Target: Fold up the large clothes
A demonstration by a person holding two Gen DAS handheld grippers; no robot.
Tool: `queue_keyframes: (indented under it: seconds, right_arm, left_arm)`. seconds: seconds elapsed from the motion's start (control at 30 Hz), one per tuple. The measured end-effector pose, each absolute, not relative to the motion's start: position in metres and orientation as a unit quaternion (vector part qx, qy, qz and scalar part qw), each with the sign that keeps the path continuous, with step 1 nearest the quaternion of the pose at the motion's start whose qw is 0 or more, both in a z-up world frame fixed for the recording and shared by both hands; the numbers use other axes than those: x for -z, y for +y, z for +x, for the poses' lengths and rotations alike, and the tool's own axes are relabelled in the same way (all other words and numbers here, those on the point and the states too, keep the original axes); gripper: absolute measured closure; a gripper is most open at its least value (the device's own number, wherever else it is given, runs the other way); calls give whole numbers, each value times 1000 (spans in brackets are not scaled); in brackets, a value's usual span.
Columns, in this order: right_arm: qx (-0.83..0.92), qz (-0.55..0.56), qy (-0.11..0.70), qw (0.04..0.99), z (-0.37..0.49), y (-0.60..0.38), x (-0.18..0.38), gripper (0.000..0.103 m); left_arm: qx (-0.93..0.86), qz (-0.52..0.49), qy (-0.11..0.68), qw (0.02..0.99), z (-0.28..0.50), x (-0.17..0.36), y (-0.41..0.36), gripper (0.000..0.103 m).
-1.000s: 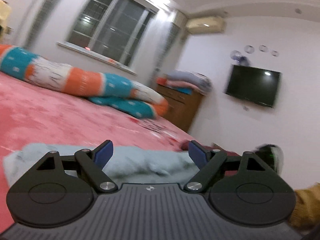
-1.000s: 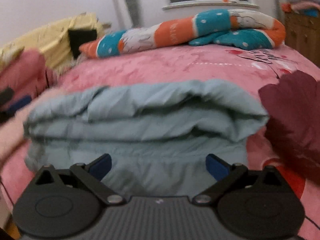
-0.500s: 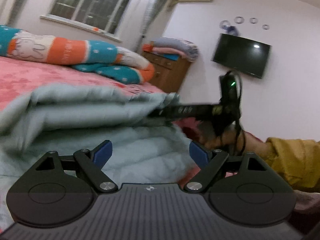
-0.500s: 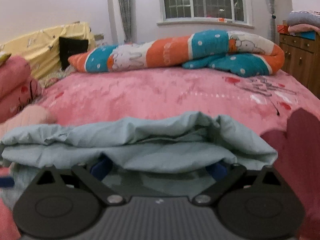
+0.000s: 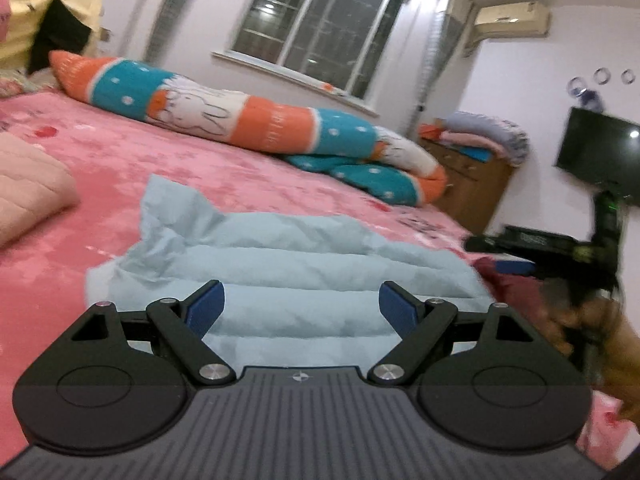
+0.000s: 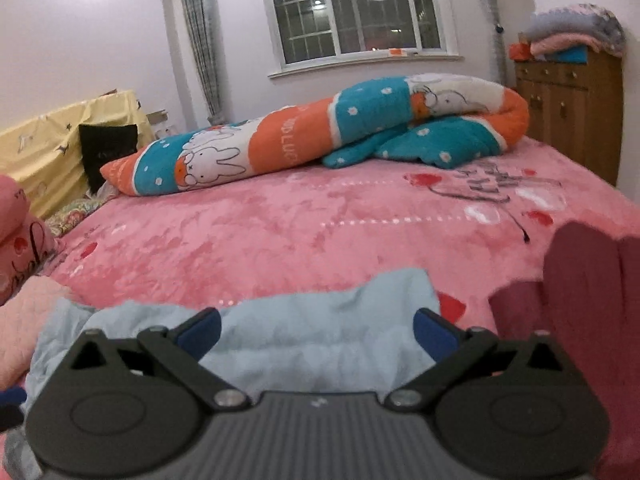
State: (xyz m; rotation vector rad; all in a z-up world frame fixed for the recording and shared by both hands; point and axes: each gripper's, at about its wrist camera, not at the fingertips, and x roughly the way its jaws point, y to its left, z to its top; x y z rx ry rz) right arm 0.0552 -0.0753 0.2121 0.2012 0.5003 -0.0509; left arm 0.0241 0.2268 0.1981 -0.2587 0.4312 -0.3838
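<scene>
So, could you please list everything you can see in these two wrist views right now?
light blue padded garment: one, pale blue, folded on the bed in front of both grippers
pink plush bedspread: one, pink, covers the bed
rolled rabbit-print quilt: one, orange, teal and white, far side of bed
dark red garment: one, maroon, right of the blue garment
wooden dresser: one, brown, by the wall, folded blankets on top
black wall television: one, black, on the wall
left gripper: one, black with blue pads, open
right gripper: one, black with blue pads, open
</scene>
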Motion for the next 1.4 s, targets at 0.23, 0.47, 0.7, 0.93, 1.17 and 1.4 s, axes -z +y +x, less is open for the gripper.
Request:
queue_keyframes:
  seconds: [0.23,0.47,0.7,0.93,1.17,1.4]
  right_arm:
    - [27,75,254,964,62,-71,-194,2]
    - [-13,56,258,964,78,-50,-195,2]
    - [-53,2,303,952,103,-22,-177,1]
    - [-86,-29,304,948,122,-1,-162,1]
    - [-67,-14,293,954,126,-13,-165,1]
    - [-12,11,295,955,119,-53,-158,1]
  left_arm:
    - [161,-139,199,957,29,-200,223,0]
    - [192,-139,189,953,53,-202,207,0]
    - [204,-75,192,957,68,-198,184,0]
    - [137,-63,238,960,84,-179,194,0]
    - [103,-67,272,955,88,-165,205,0]
    - [99,-54,279,954,87,-162,200,0]
